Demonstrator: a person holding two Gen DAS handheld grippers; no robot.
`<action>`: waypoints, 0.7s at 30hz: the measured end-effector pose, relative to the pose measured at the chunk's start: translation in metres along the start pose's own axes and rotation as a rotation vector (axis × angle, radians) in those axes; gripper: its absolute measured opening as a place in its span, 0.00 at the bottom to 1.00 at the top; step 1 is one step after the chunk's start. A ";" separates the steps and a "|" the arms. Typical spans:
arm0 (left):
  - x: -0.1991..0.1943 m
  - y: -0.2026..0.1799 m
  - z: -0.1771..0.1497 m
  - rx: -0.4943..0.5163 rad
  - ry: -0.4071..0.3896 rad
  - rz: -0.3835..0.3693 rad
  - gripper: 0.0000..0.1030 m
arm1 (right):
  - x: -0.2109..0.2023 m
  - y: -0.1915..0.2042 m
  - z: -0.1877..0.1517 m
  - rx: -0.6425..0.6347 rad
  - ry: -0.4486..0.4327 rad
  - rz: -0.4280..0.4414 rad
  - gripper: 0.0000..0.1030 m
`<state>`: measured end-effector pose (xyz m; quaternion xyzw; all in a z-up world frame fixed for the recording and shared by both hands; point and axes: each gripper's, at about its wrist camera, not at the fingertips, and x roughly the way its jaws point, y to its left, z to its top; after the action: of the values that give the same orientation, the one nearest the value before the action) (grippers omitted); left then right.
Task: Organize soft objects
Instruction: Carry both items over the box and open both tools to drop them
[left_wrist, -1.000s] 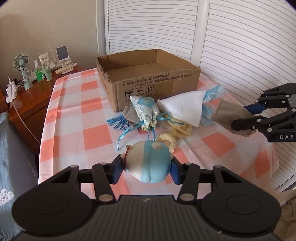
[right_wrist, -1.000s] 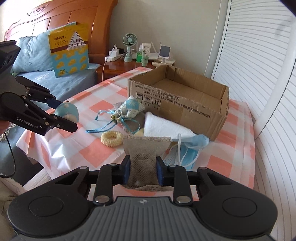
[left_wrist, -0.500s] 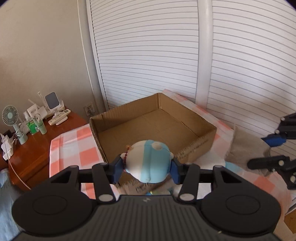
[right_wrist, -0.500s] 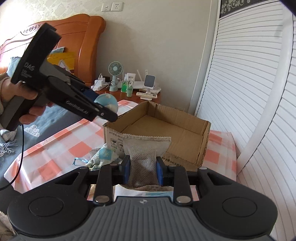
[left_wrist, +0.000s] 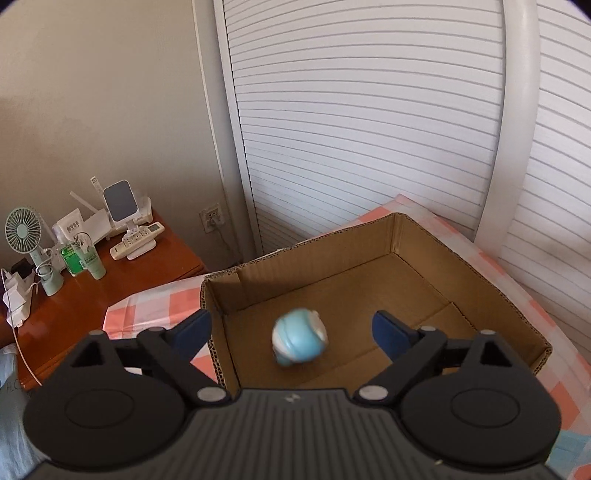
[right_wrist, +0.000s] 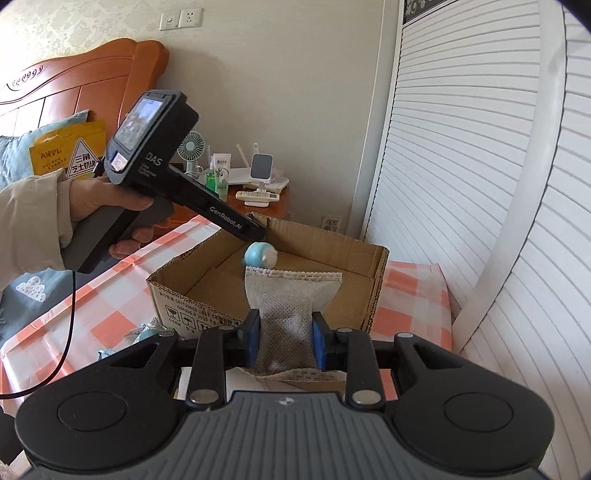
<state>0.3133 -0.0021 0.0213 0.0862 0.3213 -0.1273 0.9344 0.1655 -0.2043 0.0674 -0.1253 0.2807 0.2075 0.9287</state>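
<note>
Grey mesh fabric pouch (right_wrist: 286, 325) upright, clamped btwn our right gripper (right_wrist: 283, 341) pads, just short of brown cardboard box (right_wrist: 373, 291) near wall. Round blue-white plush ball (left_wrist: 299, 338) blurred, over box floor. Left gripper (left_wrist: 291, 328) spread wide, holds nothing. Right nearer; box lies ahead.

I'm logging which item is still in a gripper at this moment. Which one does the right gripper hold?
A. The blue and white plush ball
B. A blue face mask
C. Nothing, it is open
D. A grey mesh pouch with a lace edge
D: in the right wrist view the right gripper is shut on the grey mesh pouch, while the blue plush ball sits blurred and free between the open left gripper's fingers, over the cardboard box.
</note>
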 end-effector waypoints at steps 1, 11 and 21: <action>-0.007 0.001 -0.003 -0.007 -0.012 -0.003 0.91 | 0.001 0.000 0.000 0.001 0.003 -0.003 0.31; -0.102 -0.001 -0.061 -0.042 -0.069 0.053 1.00 | 0.022 0.001 0.014 0.033 0.036 -0.006 0.31; -0.151 -0.008 -0.124 -0.139 -0.075 0.159 0.99 | 0.082 0.002 0.056 -0.004 0.076 -0.034 0.31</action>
<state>0.1240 0.0478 0.0180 0.0418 0.2862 -0.0334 0.9567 0.2526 -0.1569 0.0653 -0.1395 0.3133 0.1873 0.9205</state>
